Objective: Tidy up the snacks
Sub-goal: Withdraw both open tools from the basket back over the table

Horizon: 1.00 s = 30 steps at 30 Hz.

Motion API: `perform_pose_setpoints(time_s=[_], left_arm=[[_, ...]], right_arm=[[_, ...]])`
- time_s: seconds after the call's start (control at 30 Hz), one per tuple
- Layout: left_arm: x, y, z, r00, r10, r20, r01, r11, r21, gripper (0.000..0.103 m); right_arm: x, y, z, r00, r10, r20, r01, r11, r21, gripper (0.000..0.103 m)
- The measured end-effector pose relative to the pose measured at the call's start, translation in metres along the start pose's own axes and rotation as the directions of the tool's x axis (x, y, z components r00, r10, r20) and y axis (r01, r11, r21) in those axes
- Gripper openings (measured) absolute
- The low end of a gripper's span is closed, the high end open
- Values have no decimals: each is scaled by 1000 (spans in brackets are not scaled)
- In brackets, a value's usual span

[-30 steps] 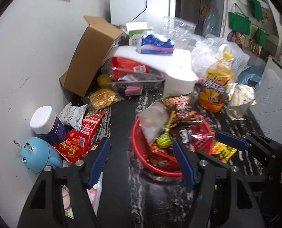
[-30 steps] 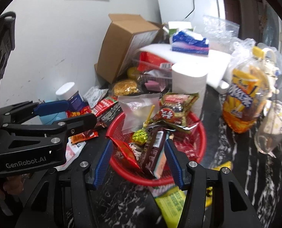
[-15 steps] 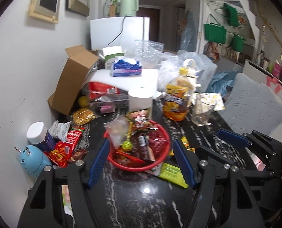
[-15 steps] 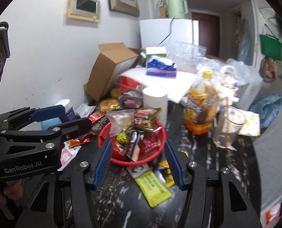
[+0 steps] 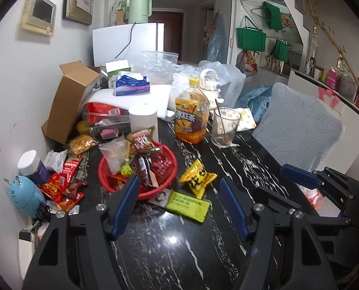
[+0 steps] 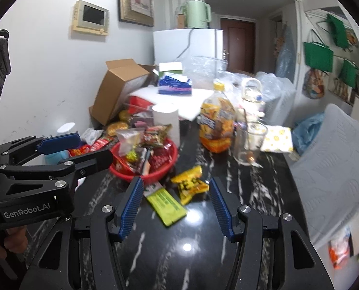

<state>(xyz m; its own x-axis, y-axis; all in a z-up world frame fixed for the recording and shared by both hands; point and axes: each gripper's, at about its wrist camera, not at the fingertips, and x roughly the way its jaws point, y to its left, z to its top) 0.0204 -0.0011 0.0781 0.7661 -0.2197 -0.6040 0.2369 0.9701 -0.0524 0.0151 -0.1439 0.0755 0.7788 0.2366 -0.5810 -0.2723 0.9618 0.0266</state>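
snack-heaped red basket (image 5: pixel 169 169) on black table (image 5: pixel 174 253)

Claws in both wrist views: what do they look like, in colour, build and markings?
Both are matte black frames with silver bolt heads and ribbed blue pads on the fingers. In the right wrist view, the left claw carries white "GenRobot.AI" lettering on its side. The right claw matches it. No cables or sleeves show.

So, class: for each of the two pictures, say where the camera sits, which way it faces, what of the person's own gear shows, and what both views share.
Left wrist: on the left gripper, looking down along its open fingers at the red basket; the right gripper shows at right.
Right wrist: on the right gripper, facing the same table; the left gripper and a hand show at left.
Shared: basket, yellow snack packet, green packet, juice bottle.
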Motion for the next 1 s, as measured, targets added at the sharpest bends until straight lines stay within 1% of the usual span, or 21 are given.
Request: perform_pose_setpoints(time_s=[0.17, 0.37, 0.73, 0.83, 1.0], left_arm=[[15, -8, -17, 998, -15, -63, 15, 1000, 1, 68], [38, -4, -33, 992, -1, -124, -3, 1000, -29, 68], [88, 17, -50, 975, 31, -221, -54, 994, -97, 68], [101, 20, -50, 971, 38, -235, -64, 993, -104, 68], [118, 26, -50, 964, 57, -259, -86, 991, -105, 68]], right_arm=[[-1, -8, -20, 999, -16, -34, 17, 999, 29, 56], [13, -16, -42, 996, -13, -88, 19, 998, 63, 56], [63, -25, -62, 982, 26, -185, -9, 996, 91, 56], [79, -29, -64, 978, 27, -208, -8, 996, 94, 56], [102, -36, -67, 968, 64, -242, -37, 993, 115, 56]])
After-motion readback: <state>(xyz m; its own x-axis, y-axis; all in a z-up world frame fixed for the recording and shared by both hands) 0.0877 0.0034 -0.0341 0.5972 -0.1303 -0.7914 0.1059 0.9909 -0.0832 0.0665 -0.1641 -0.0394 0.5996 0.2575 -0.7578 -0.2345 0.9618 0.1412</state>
